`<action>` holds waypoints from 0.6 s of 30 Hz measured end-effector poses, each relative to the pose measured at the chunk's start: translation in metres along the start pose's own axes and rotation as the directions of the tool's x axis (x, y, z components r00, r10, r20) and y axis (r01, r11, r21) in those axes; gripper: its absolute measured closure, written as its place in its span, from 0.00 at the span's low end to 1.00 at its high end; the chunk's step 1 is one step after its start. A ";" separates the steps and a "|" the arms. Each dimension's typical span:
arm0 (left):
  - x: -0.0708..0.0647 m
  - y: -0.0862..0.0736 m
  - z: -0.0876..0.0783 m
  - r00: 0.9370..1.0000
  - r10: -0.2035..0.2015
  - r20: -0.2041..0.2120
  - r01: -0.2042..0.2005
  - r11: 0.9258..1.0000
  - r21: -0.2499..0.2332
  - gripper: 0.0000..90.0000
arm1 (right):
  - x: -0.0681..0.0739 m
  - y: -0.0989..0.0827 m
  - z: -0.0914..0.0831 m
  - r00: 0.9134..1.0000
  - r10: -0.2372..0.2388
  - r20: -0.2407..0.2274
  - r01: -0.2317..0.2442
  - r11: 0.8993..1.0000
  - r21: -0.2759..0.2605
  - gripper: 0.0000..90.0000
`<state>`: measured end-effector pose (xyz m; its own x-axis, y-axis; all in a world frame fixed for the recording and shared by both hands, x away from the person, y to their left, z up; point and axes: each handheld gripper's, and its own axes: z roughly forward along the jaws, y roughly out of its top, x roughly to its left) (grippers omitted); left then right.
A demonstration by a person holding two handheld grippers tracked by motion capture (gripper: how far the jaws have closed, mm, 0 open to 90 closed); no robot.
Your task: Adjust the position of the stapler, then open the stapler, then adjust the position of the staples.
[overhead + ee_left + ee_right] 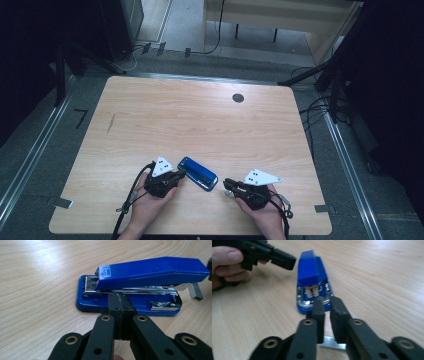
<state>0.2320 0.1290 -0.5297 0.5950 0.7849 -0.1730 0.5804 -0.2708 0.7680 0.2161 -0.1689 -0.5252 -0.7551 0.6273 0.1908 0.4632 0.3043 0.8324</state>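
A blue stapler [198, 173] lies on the wooden table [200, 120] near its front edge, between my two grippers. My left gripper [182, 172] points at the stapler's long side [150, 271]; its jaws are pressed together with nothing between them, tips [121, 300] just short of the base. My right gripper [226, 183] faces the stapler's front end [308, 270]. Its tips [325, 305] stand all but together, with a thin slit and nothing gripped. A short silver strip of staples [332, 343] lies on the table under those jaws, beside the stapler's nose [196, 291].
A dark round grommet [238, 97] sits near the table's far edge. Cables trail from both grippers over the front edge. Past the table are a grey floor with cables, dark stands on both sides and a wooden desk [280, 15] at the back.
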 end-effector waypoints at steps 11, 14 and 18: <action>-0.007 -0.001 0.009 1.000 0.026 0.004 -0.026 0.997 0.066 1.00 | 0.008 0.000 0.012 1.000 -0.006 -0.004 0.007 0.999 0.046 1.00; -0.005 -0.001 0.009 1.000 0.011 0.001 -0.012 0.998 0.063 1.00 | 0.008 -0.001 0.014 1.000 -0.003 0.007 0.003 0.998 0.055 1.00; -0.006 -0.001 0.009 1.000 0.014 -0.007 -0.014 0.998 0.065 1.00 | 0.011 0.000 0.017 1.000 -0.008 0.008 0.007 0.999 0.052 1.00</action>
<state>0.2332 0.1197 -0.5349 0.5995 0.7846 -0.1579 0.6069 -0.3171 0.7288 0.2158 -0.1501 -0.5318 -0.7547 0.6308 0.1802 0.4811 0.3455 0.8057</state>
